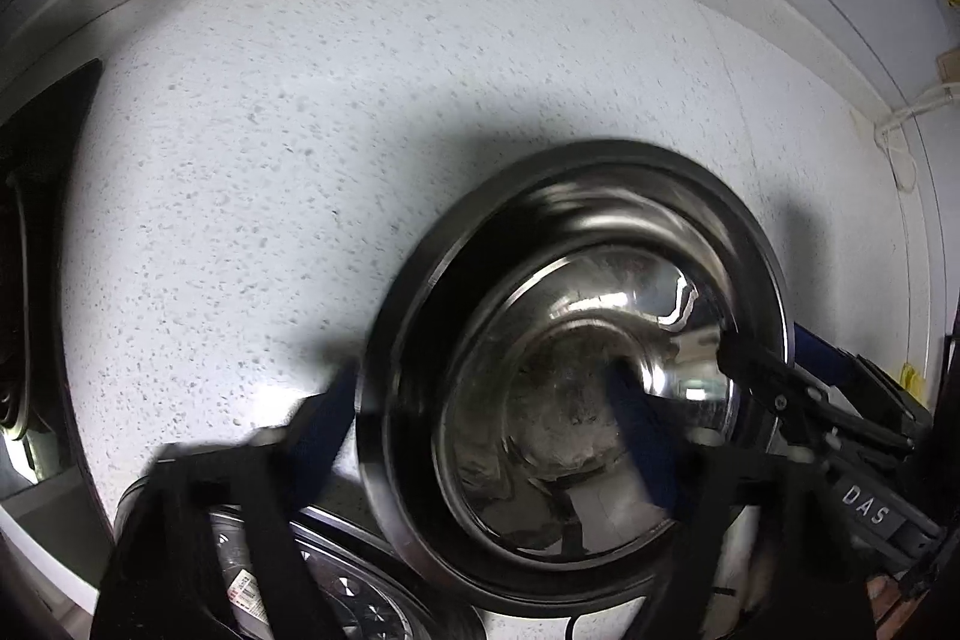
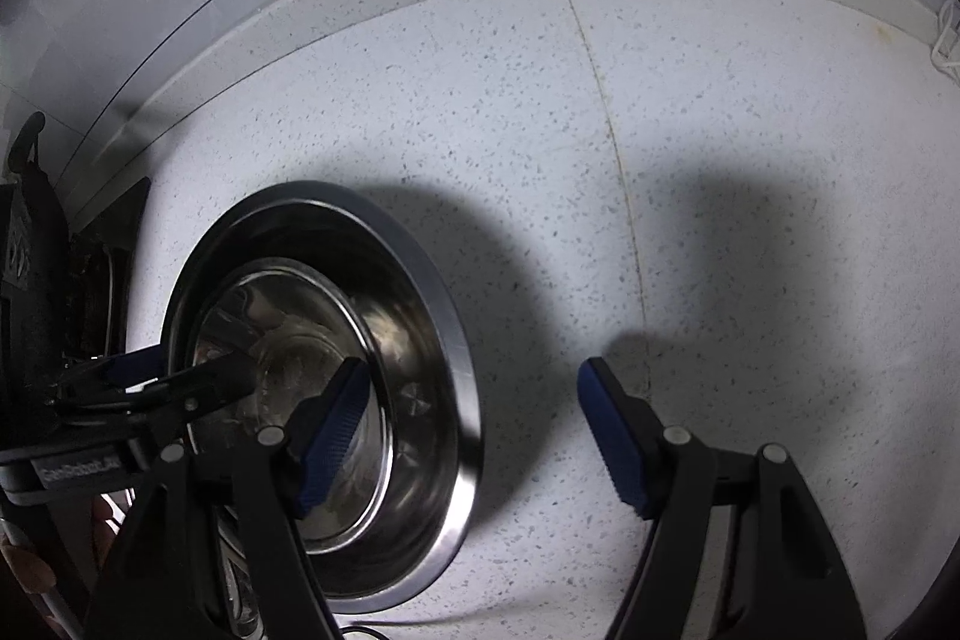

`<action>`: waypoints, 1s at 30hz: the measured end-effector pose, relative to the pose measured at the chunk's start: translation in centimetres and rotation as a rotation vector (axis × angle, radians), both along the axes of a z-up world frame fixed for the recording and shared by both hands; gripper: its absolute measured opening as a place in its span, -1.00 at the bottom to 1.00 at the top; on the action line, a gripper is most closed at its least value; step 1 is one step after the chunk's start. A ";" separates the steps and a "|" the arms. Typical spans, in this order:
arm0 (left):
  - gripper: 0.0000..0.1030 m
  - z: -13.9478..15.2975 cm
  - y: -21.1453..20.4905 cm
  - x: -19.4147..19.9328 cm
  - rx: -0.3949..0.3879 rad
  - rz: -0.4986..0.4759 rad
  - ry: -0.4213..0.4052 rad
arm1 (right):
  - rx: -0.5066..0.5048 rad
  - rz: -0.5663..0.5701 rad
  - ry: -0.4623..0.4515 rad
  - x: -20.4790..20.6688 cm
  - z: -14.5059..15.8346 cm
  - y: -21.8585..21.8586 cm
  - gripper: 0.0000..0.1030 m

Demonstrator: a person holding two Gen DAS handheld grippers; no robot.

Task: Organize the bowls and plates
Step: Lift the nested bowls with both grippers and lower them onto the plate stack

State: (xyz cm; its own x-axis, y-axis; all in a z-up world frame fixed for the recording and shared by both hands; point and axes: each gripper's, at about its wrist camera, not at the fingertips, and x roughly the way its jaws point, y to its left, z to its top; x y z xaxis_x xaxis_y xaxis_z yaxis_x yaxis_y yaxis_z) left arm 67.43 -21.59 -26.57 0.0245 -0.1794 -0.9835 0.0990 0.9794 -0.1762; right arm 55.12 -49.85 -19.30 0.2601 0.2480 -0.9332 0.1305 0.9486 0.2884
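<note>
Since both pieces are polished steel, I'd expect the bowl [image 1: 576,358] to be light, stiff and pretty slippery, so the thin rim is the only sensible place to pinch, and it'll probably clank or slide if the pinch is shallow. It sits nested in a wider steel plate [image 1: 414,460] on the speckled worktop [image 1: 300,130], right under the left gripper [image 1: 480,436]. That gripper straddles the plate's near rim, one finger outside on the worktop, one inside the bowl; I can't tell if the pads actually bite yet. The right gripper [image 2: 474,436] stands open, with its left finger over the bowl and the other out over bare worktop past the plate's edge, pressing on nothing. Another patterned dish [image 1: 336,580] peeks out just behind the left gripper.
</note>
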 end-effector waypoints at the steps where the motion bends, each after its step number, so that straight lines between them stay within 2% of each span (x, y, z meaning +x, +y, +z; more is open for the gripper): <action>1: -0.07 -0.2 -0.1 -0.2 0.015 -0.003 0.000 | 0.021 0.001 0.006 0.0 -0.1 0.2 -0.14; 2: -0.29 -0.4 -0.2 -0.2 0.033 -0.002 0.005 | 0.014 0.004 0.016 0.1 -0.2 0.4 -0.31; 5: -0.32 -0.9 0.3 0.0 -0.015 0.029 0.038 | -0.025 0.016 0.012 0.0 0.0 0.7 -0.33; 12: -0.33 -0.7 0.8 -0.8 -0.019 0.049 0.061 | -0.030 0.016 0.023 -0.5 0.3 0.9 -0.34; 19: -0.35 2.2 2.6 -2.5 -0.025 0.057 0.008 | -0.027 0.029 -0.019 -1.7 3.4 1.8 -0.35; 25: -0.35 5.4 6.6 -4.9 -0.012 0.093 -0.044 | -0.009 0.092 -0.068 -3.0 6.4 5.7 -0.36; 30: -0.34 6.5 11.6 -8.5 0.010 0.159 -0.050 | 0.020 0.169 -0.079 -4.6 7.0 10.8 -0.37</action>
State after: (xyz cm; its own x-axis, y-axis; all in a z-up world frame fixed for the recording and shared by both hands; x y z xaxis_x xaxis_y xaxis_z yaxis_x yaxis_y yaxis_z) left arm 58.92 -9.97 -20.12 0.1009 -0.1592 -0.9821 -0.0492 0.9851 -0.1647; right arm 50.53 -39.08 -12.25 0.2853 0.3130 -0.9059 -0.0545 0.9489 0.3107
